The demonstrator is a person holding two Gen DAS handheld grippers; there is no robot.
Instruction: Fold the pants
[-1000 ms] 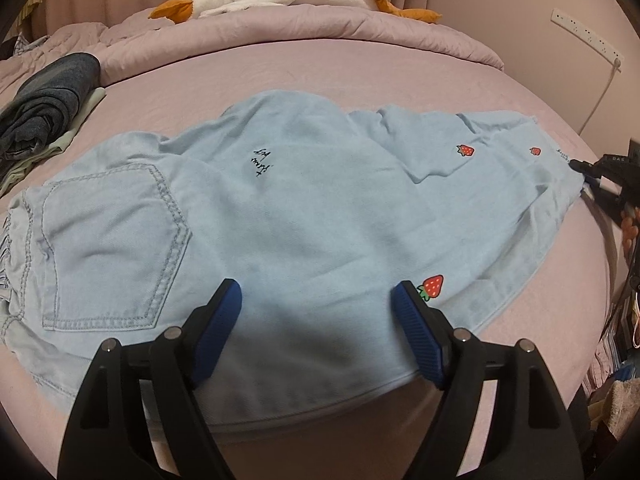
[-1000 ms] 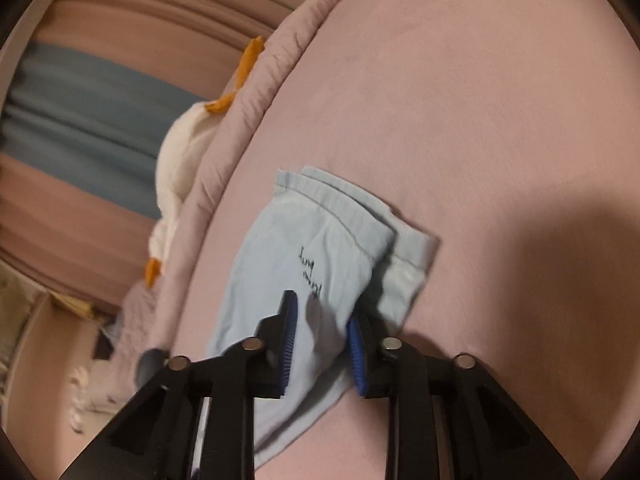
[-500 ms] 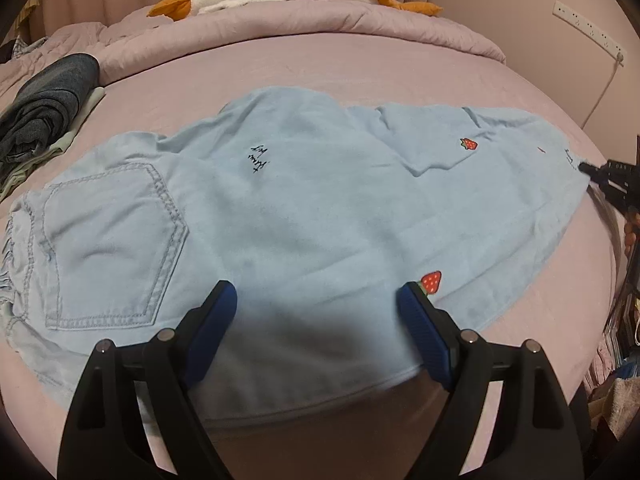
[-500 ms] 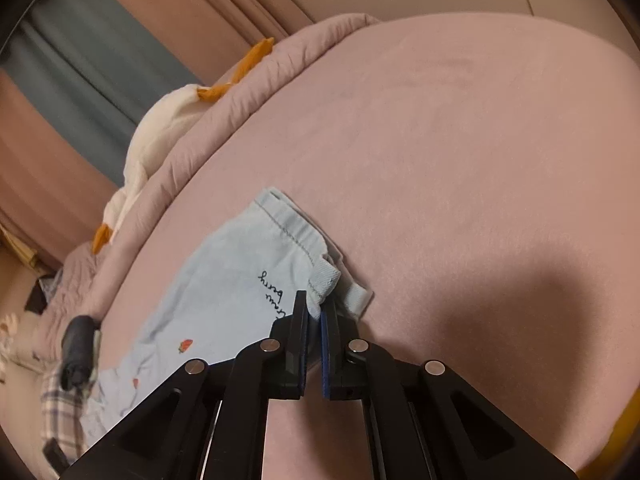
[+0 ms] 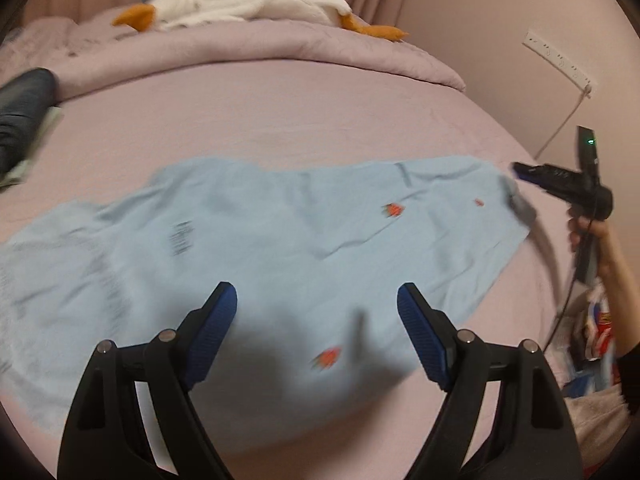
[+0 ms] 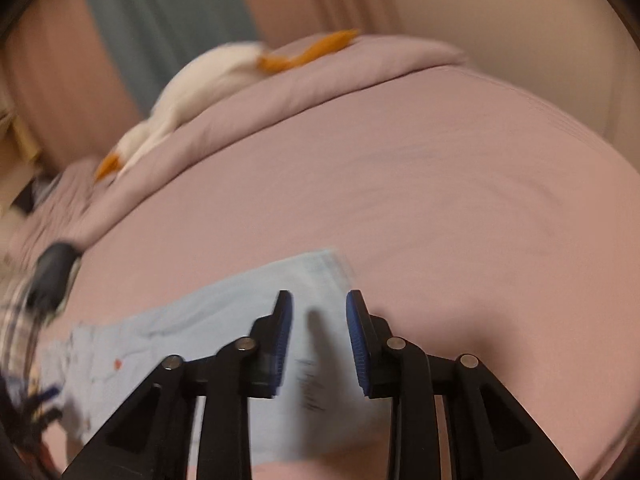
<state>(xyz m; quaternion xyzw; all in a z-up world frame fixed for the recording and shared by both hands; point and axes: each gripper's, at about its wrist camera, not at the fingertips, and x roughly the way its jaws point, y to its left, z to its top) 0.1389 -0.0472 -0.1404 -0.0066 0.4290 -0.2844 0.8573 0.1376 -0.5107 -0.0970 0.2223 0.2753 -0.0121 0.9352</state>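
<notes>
Lying spread flat across the pink bed (image 5: 320, 120), the light blue pants (image 5: 280, 240) reach from about nine o'clock to three o'clock in the left wrist view, with small red strawberry prints and a dark scribble of lettering on the cloth. The left gripper (image 5: 316, 332) hangs above the near edge of the pants at six o'clock, its blue pads spread wide, with nothing between them. The right gripper (image 6: 319, 344) has just been opening; its pads now stand a little apart over the hem end of the pants (image 6: 224, 320), and the cloth lies below them, not pinched. In the left wrist view that same gripper shows at three o'clock, just off the hem, held by a hand (image 5: 596, 240). A white stuffed goose (image 5: 248, 0) lies on the rolled duvet (image 5: 260, 52) at twelve o'clock, and dark folded clothes (image 5: 20, 112) sit at ten o'clock.
</notes>
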